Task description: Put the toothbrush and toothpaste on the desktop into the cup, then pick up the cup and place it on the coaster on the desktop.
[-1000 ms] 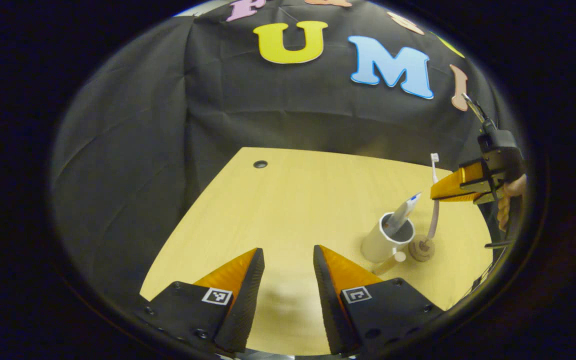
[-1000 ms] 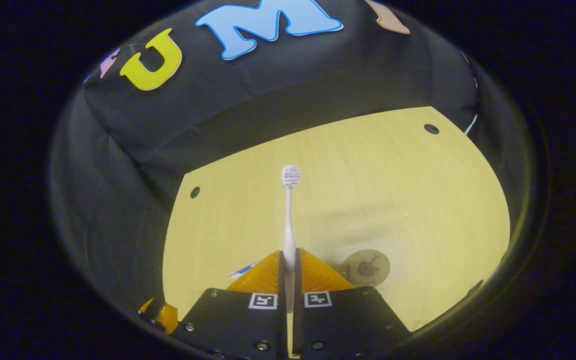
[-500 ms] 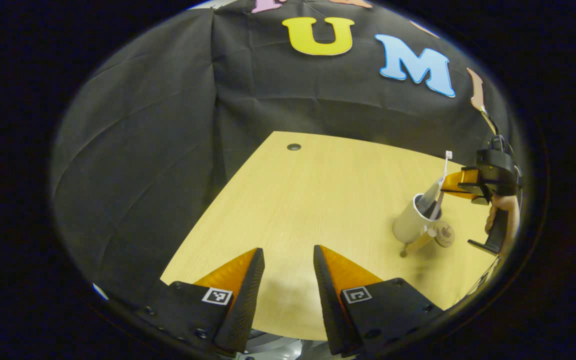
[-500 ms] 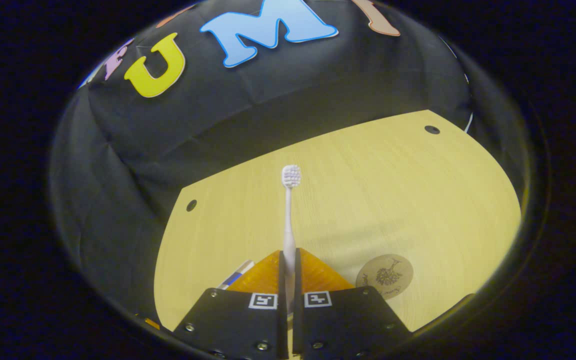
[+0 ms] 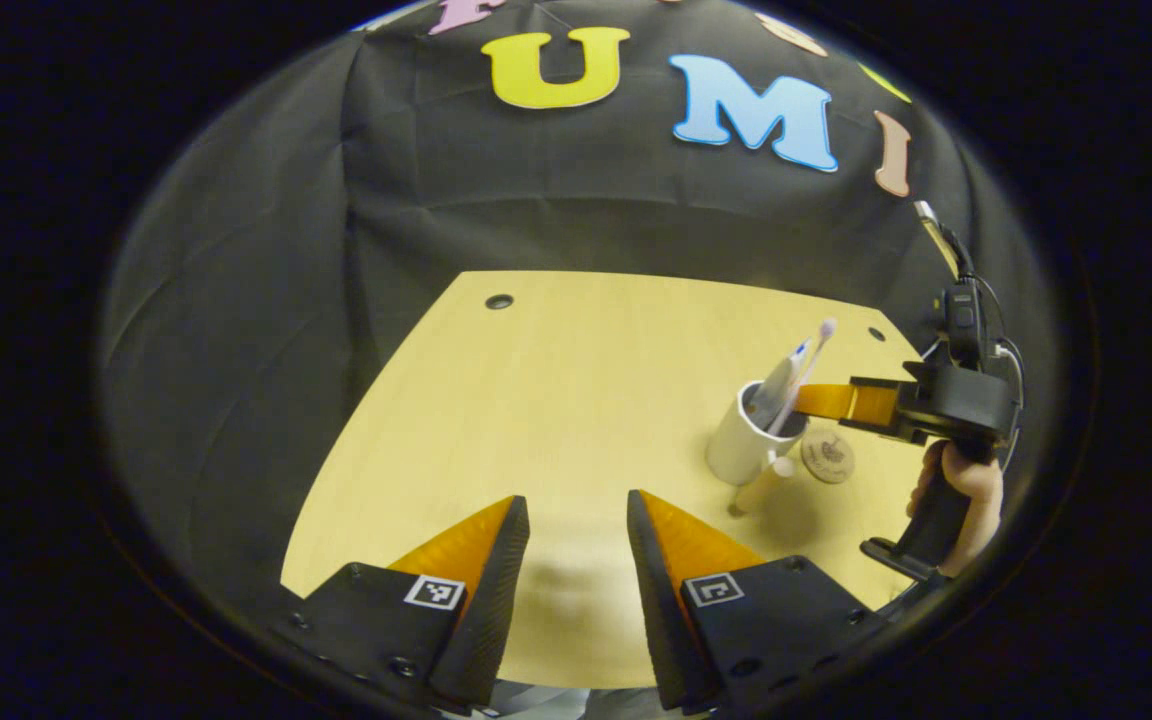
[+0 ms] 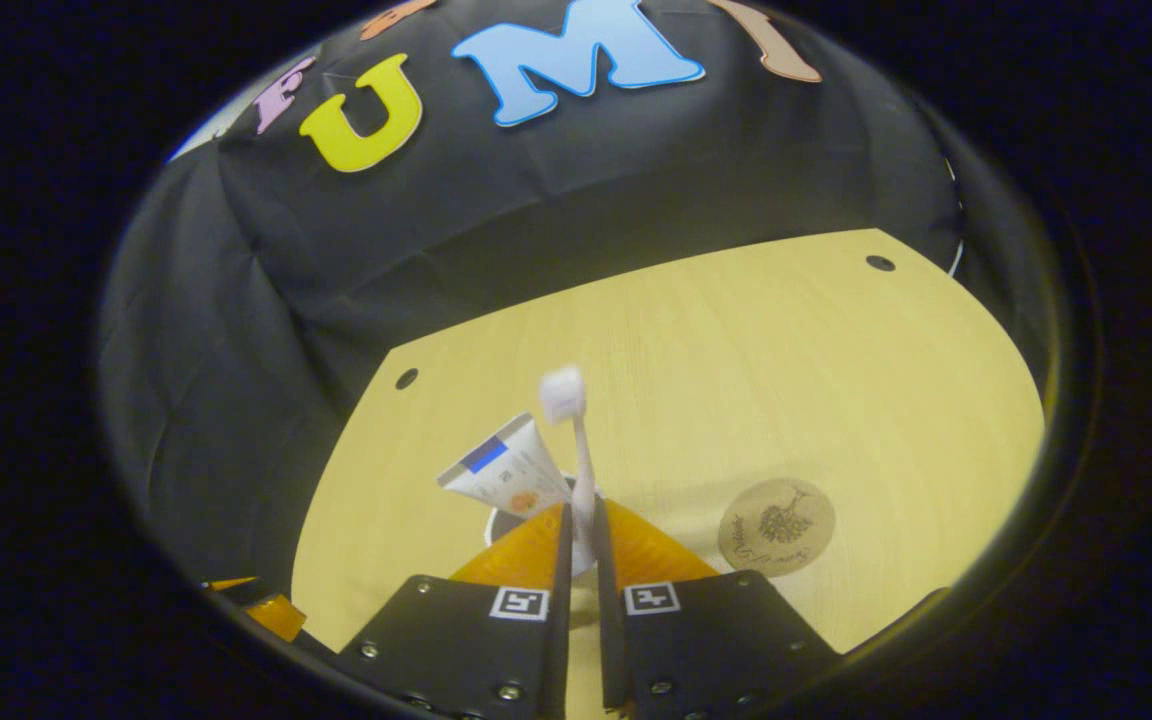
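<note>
One white cup (image 5: 744, 447) upright on the light wooden desktop (image 5: 556, 400), toward its right side in the left gripper view. Inside it, one toothpaste tube (image 5: 779, 378) leaning with the flat crimped end up, and one pale toothbrush (image 5: 806, 365) slanting out over the rim, bristle head topmost. One round wooden coaster (image 5: 828, 456) lying flat just beside the cup, on its right, apart from it. One short wooden stick with a pale round end (image 5: 762, 483) in front of the cup's base; cannot tell whether touching the cup.

Two grippers counted. Right gripper (image 5: 816, 401) reaching in level from the right at the cup's rim, held by one hand (image 5: 958, 492) around its black handle. From the right gripper view, right gripper (image 6: 582, 535) with orange fingers (image 6: 526, 550) drawn close, a narrow slot between them, the toothbrush (image 6: 576, 450) handle rising through that slot; whether both pads still press on it cannot be told. Toothpaste tube (image 6: 506, 472) just left of the brush, cup (image 6: 501, 525) rim peeking behind the fingertips, coaster (image 6: 776, 526) to the right.

Left gripper (image 5: 576, 540) hovering low over the near edge of the desktop, jaws spread wide, holding nothing, well apart from the cup.

Three small dark holes in the desktop near its far edge and corners.
</note>
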Motion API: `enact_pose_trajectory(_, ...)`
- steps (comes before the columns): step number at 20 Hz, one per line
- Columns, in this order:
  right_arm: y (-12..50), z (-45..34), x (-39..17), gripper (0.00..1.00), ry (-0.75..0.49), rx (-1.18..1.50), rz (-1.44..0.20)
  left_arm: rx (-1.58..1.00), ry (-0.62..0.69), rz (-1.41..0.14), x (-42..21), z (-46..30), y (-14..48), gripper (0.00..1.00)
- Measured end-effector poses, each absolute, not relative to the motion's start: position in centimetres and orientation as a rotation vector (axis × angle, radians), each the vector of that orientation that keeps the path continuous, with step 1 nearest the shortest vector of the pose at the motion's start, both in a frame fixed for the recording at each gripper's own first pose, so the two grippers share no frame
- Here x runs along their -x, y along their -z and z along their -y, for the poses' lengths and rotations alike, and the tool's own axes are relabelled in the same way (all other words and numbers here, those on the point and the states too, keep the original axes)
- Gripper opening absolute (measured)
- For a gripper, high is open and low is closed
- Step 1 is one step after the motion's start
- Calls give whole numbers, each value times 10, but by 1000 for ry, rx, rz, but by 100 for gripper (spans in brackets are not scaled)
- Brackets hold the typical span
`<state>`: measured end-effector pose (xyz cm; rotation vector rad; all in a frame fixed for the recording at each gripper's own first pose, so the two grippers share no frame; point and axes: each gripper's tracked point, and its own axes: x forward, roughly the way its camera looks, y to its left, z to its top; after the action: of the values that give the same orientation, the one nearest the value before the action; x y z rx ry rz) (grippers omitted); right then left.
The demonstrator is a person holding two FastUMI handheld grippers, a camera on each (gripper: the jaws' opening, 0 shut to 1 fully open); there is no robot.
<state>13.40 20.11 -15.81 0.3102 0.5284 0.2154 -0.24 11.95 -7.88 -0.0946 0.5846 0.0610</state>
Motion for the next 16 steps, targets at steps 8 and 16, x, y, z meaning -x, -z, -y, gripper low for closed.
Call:
enact_pose_trajectory(8, 152, -146, -104, 13, -173, -319, -530, 175, 160, -678, -33, -34, 74, 65)
enact_pose_trajectory(16, 174, -60, -91, 13, 5, -453, -559, 188, 359, -935, -53, 27, 98, 60)
